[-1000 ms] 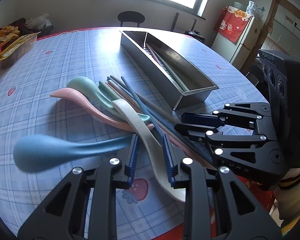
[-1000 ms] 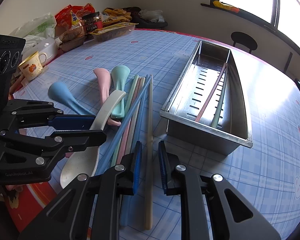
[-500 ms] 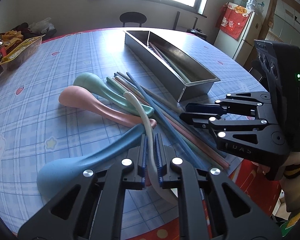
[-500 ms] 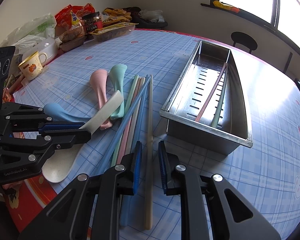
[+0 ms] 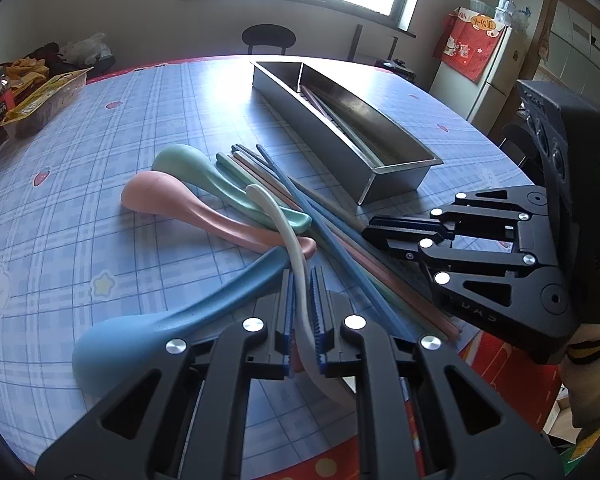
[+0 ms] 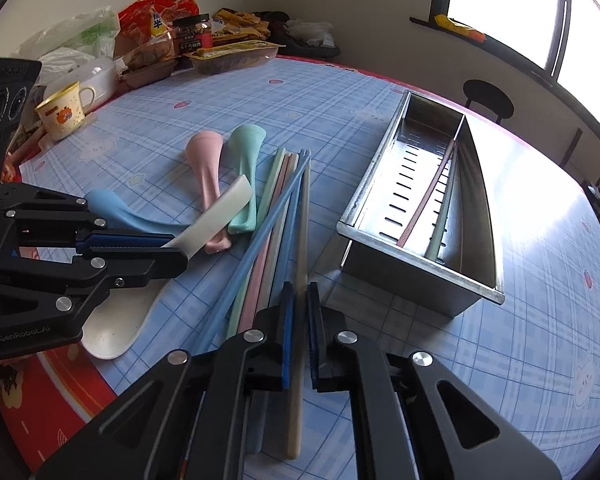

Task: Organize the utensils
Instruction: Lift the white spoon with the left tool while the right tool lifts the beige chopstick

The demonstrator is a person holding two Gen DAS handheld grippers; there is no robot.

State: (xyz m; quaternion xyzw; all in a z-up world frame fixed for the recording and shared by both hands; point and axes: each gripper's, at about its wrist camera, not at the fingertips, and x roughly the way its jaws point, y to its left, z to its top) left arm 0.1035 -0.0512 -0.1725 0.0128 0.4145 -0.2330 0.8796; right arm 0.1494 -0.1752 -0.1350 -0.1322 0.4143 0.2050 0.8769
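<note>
Most of the utensils lie loose on the tabletop [image 6: 500,360]: pink [image 6: 206,168], green [image 6: 246,160] and blue [image 6: 112,210] spoons, and a fan of chopsticks [image 6: 268,240] beside them. The steel tray [image 6: 416,272], just right of the pile, holds only two chopsticks [image 6: 432,204] in its long compartment, one pink and one green, lying against the divider; the spoons are all outside it. So the sorting looks barely begun, with nearly everything left to move.

The white spoon [image 5: 284,232] lies across the pink and blue handles. The left hand-held gripper [image 5: 302,316] is clamped narrow on its handle, its bowl under the jaws near the table edge.

The right hand-held gripper [image 6: 298,336] has its jaws closing to a narrow grip on the beige chopstick [image 6: 305,220], the one nearest the tray, and the pads seem to press it.

Both grippers point steeply down at the pile, side by side, near the table's red border. A striped sleeve [image 5: 592,344] shows behind the right one.
</note>
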